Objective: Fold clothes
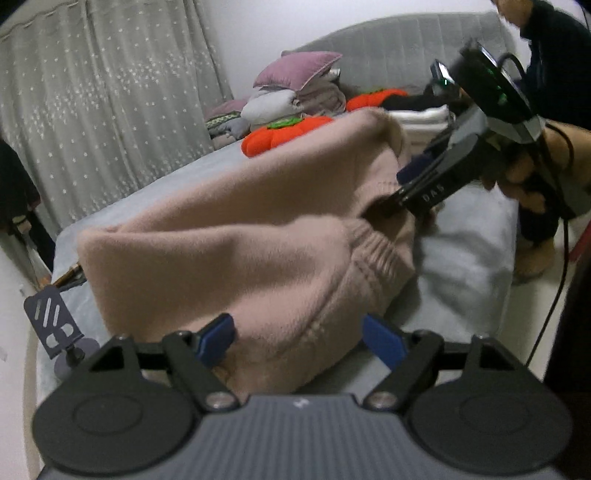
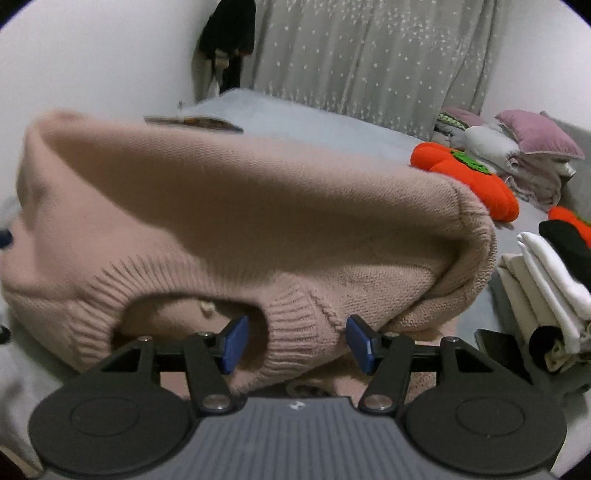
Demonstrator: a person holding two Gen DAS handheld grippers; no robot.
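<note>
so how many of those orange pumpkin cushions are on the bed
2: one orange pumpkin-shaped plush cushion by the folded bedding pile, another orange cushion partly hidden behind black clothing. More could be hidden.

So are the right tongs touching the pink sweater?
Touching. The left wrist view shows the right tongs with their tips buried in the pink sweater beside its ribbed edge.

From my feed I see a grey star-dotted curtain (image 2: 369,55) across the top of the right wrist view, with dark clothing (image 2: 229,33) hanging at upper left against the white wall. At right, orange pumpkin-shaped cushions (image 2: 476,181) lie on the pale blue bedsheet (image 2: 314,118), beside a mauve pillow (image 2: 535,134) topping piled bedding. In the left wrist view, a grey padded headboard (image 1: 399,48) spans the upper right, and a small phone stand (image 1: 51,321) sits at lower left.
</note>
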